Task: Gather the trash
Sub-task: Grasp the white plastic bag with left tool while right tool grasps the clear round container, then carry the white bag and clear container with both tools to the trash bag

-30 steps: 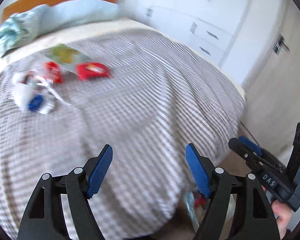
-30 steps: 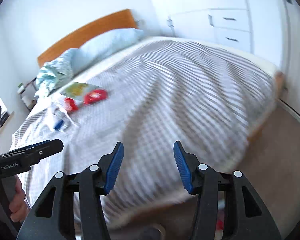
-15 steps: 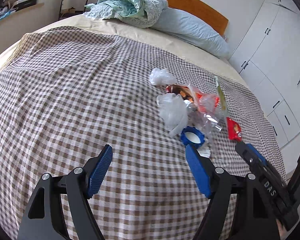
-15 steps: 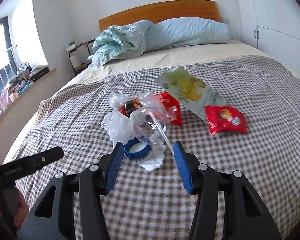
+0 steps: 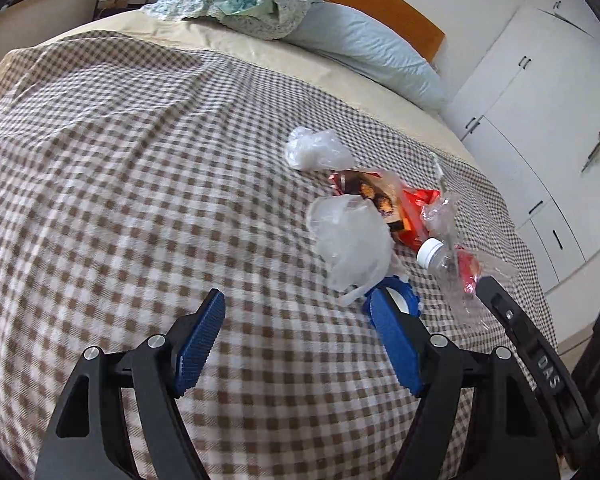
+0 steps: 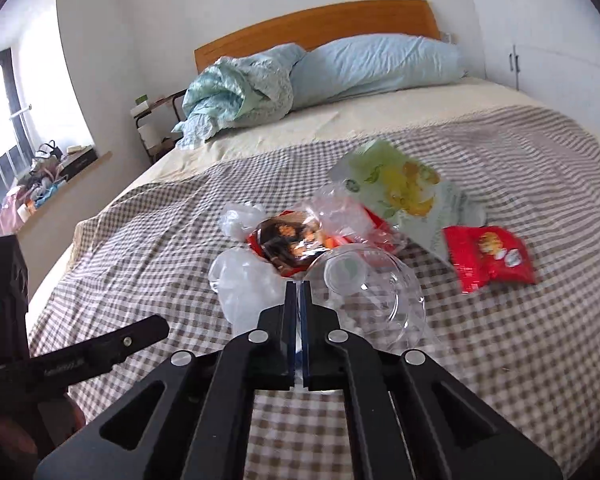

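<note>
Closing the right gripper just now at the left edge of the clear crushed plastic bottle with a white cap, jaws pressed together on at most a pale sliver, likely to pinch its thin wall; hold unclear. Keeping the left gripper wide open and empty left of the bottle, probably ready for the crumpled white plastic bag touching the bottle. Lying right of the bottle on the brown-checked bed cover, a red foil snack packet.

Daylight is pouring in from the window, overexposing it. Fisheye is bending the edges, corners are vignetting black, and the wrappers are blurring slightly.
</note>
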`<state>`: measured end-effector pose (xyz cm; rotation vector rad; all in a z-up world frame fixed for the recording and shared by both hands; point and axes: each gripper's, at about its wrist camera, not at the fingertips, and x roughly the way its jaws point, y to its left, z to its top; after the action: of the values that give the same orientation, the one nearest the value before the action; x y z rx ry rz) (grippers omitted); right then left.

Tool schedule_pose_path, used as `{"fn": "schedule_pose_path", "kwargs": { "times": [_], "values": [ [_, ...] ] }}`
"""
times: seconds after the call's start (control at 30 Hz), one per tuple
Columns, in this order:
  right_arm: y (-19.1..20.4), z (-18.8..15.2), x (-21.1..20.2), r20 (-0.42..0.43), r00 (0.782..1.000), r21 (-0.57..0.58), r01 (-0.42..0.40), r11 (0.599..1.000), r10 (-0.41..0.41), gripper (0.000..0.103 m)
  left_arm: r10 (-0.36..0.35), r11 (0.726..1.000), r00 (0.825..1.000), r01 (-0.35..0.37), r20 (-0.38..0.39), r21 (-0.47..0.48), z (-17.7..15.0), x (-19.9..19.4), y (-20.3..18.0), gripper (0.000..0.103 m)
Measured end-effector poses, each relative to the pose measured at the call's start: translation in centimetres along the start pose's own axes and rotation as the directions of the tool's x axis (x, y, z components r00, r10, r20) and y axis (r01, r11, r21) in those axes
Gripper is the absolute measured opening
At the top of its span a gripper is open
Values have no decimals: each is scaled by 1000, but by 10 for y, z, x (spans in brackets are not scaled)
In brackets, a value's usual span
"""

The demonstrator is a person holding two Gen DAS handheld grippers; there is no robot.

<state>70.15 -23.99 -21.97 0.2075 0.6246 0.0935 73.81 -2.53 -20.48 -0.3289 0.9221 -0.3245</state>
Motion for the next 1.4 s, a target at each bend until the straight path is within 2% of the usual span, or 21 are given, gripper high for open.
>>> {"fn": "schedule_pose_path", "kwargs": {
  "times": [0.1,0.17,0.2,0.27,0.3,0.33,0.37,0.4,0.43,0.5,0.57,0.67,0.83,0.93,1.07,1.17,1.27,1.4],
  "values": [
    [-8,2,-14,23,999,-68,50,996,-49,2,-89,995,996,89,0,41,3,12,-22,71],
    [-21,6,-22,45,998,-38,45,998,-43,2,-115,991,993,113,23,69,3,19,-31,71],
    [-26,7,-25,52,998,-22,34,999,-33,2,-114,992,993,112,30,57,5,24,-33,71],
    [-30,7,-26,56,998,-19,30,999,-29,2,-114,993,993,113,12,29,11,37,-36,63],
    [-32,6,-24,51,998,-19,26,999,-25,2,-95,995,996,95,-4,32,16,44,-38,60],
    [-33,5,-22,42,999,-16,19,1000,-19,2,-46,998,999,47,-23,45,21,52,-42,57],
    [-35,4,-19,34,999,-8,16,1000,-16,2,24,998,999,-22,-43,51,26,62,-44,52],
    [-38,2,-18,28,1000,4,12,1000,-12,2,61,997,996,-59,-64,42,30,71,-45,34],
    [-39,0,-17,23,1000,10,8,1000,-8,2,51,998,995,-48,-90,35,33,77,-46,10],
    [-41,-4,-16,13,1000,-4,22,1000,-22,2,17,1000,996,-17,-90,3,39,76,-44,1],
    [-43,-8,-12,-8,999,-11,41,999,-41,2,14,1000,998,-14,-59,-5,41,67,-44,0],
    [-48,-10,-6,-28,999,32,40,999,-39,2,-5,1000,998,4,-63,-10,43,56,-45,0],
    [-36,-6,-12,-11,1000,21,28,999,-28,2,-20,1000,1000,20,-21,9,52,31,-50,0],
    [-32,-7,-17,-10,999,11,37,999,-37,2,-58,998,998,58,-13,-22,56,15,-51,0],
    [-36,-9,-28,1,999,24,48,999,-48,2,-169,982,985,164,-47,-94,56,-5,-51,0],
    [-41,-12,-36,9,999,52,47,998,-48,2,-229,965,973,225,-11,-134,54,-31,-51,0],
    [-44,-18,-48,18,998,69,51,996,-52,2,-243,963,969,246,37,-115,49,-60,-59,0],
    [-44,-24,-67,43,997,76,54,996,-57,2,-269,959,961,273,62,-76,39,-88,-71,0]
  ]
}}
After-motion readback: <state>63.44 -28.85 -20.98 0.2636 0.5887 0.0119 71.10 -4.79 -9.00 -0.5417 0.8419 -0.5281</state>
